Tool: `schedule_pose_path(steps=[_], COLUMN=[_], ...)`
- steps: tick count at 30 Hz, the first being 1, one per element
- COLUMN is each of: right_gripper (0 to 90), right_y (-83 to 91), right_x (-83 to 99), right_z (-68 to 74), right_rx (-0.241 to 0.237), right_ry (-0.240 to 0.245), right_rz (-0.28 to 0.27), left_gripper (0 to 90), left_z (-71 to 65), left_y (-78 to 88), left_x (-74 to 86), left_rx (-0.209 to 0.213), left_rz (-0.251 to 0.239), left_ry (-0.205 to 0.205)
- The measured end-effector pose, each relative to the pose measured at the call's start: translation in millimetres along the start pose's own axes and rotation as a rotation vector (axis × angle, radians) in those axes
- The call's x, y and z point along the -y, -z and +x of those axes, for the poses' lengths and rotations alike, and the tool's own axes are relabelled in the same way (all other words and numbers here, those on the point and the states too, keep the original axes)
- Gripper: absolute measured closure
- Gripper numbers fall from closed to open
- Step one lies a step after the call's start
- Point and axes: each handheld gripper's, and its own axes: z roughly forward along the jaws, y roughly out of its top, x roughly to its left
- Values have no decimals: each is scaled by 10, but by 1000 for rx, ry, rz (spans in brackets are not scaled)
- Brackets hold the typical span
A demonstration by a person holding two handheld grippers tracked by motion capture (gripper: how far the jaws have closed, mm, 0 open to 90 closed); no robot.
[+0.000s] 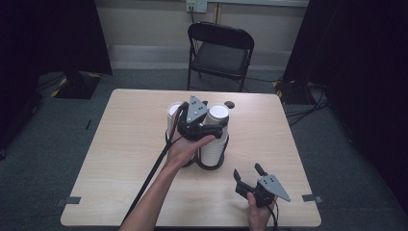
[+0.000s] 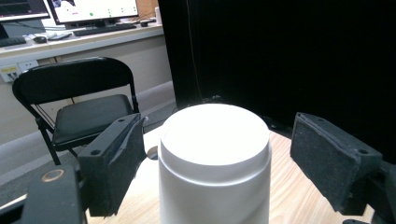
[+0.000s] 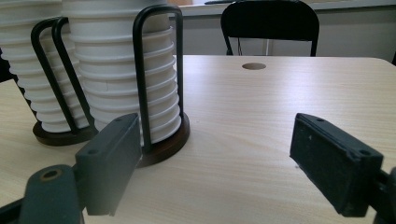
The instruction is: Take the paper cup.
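Observation:
Two tall stacks of white paper cups stand upside down in black wire holders mid-table: one stack (image 1: pixel 173 111) on the left, the other (image 1: pixel 212 150) on the right. My left gripper (image 1: pixel 214 124) is level with the top of the right stack. Its top cup (image 2: pixel 215 158) sits between the jaws, with a small gap at each pad, so the gripper (image 2: pixel 217 140) is open. My right gripper (image 1: pixel 247 171) rests low near the table's front right, open and empty. In the right gripper view (image 3: pixel 215 135) the near stack (image 3: pixel 126 70) and its dark round base (image 3: pixel 166 144) lie to its left.
The wooden table (image 1: pixel 125 144) has a small round hole (image 1: pixel 230 104) near its far edge. Behind the table stands a black folding chair (image 1: pixel 221 48). Black curtains hang at both sides. Cables trail from each gripper toward the table's front edge.

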Motion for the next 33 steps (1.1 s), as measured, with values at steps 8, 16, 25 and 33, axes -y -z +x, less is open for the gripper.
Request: schedule_pose_path(steps=[8,16,25,33], right_gripper=[161,161,161,161], right_y=[2,7,9,15], right_x=[1,4,4,6], right_z=[-5,-10,-8,-6], right_rx=[-6,-12,-15,-20], right_ry=[-4,-7,-8,-8], right_rz=[-3,-9,-10,-11], left_gripper=[185,177,173,204], left_z=[-19,-39,-32,-30], left_y=[-135,-236,-363,-432], left_x=[29,70,127,152], left_rx=[11,-8,-11,-25], left_rz=[40,70,112,146], left_ry=[-26,-32,-12,-9])
